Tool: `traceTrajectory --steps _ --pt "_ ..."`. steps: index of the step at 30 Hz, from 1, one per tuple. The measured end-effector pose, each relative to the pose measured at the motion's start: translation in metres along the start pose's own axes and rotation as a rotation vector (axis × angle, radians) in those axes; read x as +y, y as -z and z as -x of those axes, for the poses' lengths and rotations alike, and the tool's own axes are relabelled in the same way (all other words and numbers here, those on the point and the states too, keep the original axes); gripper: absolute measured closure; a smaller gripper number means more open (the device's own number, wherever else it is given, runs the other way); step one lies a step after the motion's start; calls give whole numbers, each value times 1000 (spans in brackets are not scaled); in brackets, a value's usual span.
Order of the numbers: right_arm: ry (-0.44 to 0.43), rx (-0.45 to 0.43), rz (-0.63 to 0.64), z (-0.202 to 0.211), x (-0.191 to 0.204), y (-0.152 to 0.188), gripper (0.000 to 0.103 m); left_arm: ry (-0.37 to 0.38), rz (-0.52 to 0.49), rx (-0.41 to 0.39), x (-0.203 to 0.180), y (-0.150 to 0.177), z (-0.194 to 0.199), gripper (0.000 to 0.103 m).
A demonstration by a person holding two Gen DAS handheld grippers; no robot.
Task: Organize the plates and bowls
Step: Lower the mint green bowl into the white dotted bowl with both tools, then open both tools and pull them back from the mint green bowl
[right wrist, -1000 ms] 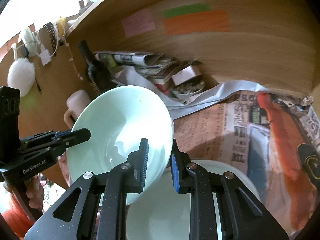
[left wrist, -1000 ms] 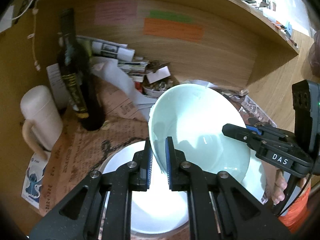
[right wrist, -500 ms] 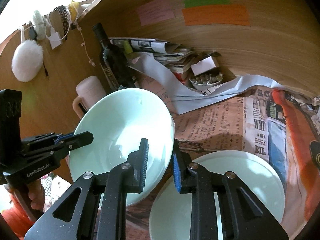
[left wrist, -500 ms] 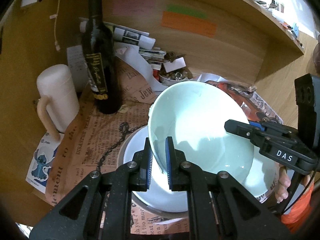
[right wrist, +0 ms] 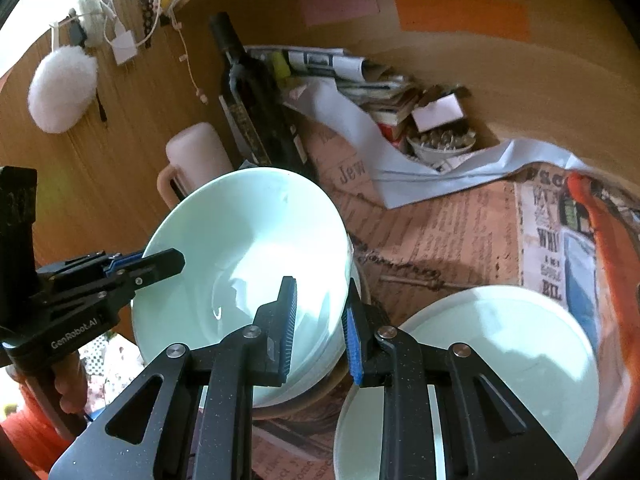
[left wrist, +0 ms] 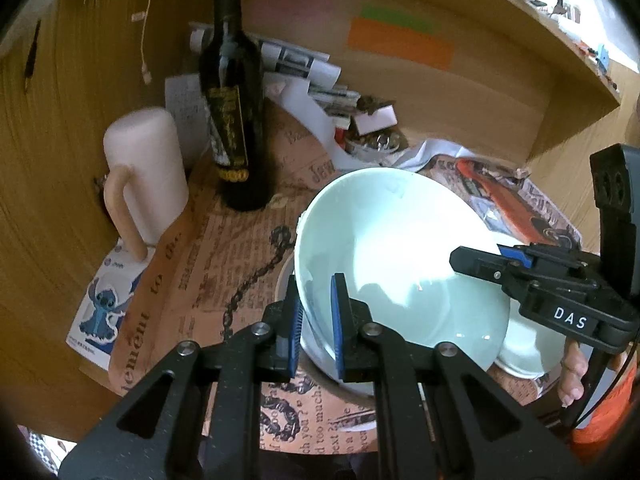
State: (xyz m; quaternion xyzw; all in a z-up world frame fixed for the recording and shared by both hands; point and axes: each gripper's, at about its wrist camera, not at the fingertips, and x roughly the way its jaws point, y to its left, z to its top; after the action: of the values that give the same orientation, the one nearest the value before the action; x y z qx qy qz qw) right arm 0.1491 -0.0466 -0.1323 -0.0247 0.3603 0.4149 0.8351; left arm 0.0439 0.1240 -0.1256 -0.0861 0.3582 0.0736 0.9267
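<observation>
A pale mint bowl (left wrist: 396, 256) is held tilted above the desk by both grippers on opposite sides of its rim. My left gripper (left wrist: 316, 320) is shut on its near rim in the left wrist view. My right gripper (right wrist: 320, 328) is shut on the rim in the right wrist view, where the bowl (right wrist: 248, 256) fills the left middle. A pale mint plate (right wrist: 500, 360) lies on the newspaper at the lower right of that view. In the left wrist view the plate (left wrist: 524, 352) peeks out under the bowl.
A dark wine bottle (left wrist: 234, 120) and a pink mug (left wrist: 148, 168) stand at the back left. A small dish of shells (right wrist: 442, 144), stacked papers (right wrist: 360, 76) and white cloth (right wrist: 420, 176) lie by the wooden back wall. Newspaper (right wrist: 440, 232) covers the desk.
Both grippers have pulled the bowl back toward the desk's front left, off the plate. The plate now lies uncovered to the right of the bowl.
</observation>
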Motion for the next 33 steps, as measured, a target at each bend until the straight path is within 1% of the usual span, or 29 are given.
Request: traceTrajectory --steps 5,9,14,17,20,22,27,29,31,33 --pt "5 30 2 -8 1 4 81 -5 4 30 4 6 -9 92" --pt "14 37 22 -10 3 5 81 -2 10 46 9 8 -14 92" --pt "68 21 82 -10 11 6 81 -5 0 45 8 10 -16 92" --pt "80 17 104 -10 13 6 80 0 1 46 9 10 -16 92" --pt "90 20 117 -11 14 6 79 7 6 50 9 9 -16 88" --pt "100 25 129 -11 15 5 79 12 11 56 10 9 -17 87" --pt "99 36 131 -11 15 3 79 28 22 68 14 8 -18 87" --pt "92 40 125 -11 14 2 79 18 18 64 14 8 -16 86" --pt "87 36 119 -9 13 1 79 -3 7 26 14 6 -8 79" --pt "77 37 113 -8 12 0 79 -10 12 -24 17 3 3 56"
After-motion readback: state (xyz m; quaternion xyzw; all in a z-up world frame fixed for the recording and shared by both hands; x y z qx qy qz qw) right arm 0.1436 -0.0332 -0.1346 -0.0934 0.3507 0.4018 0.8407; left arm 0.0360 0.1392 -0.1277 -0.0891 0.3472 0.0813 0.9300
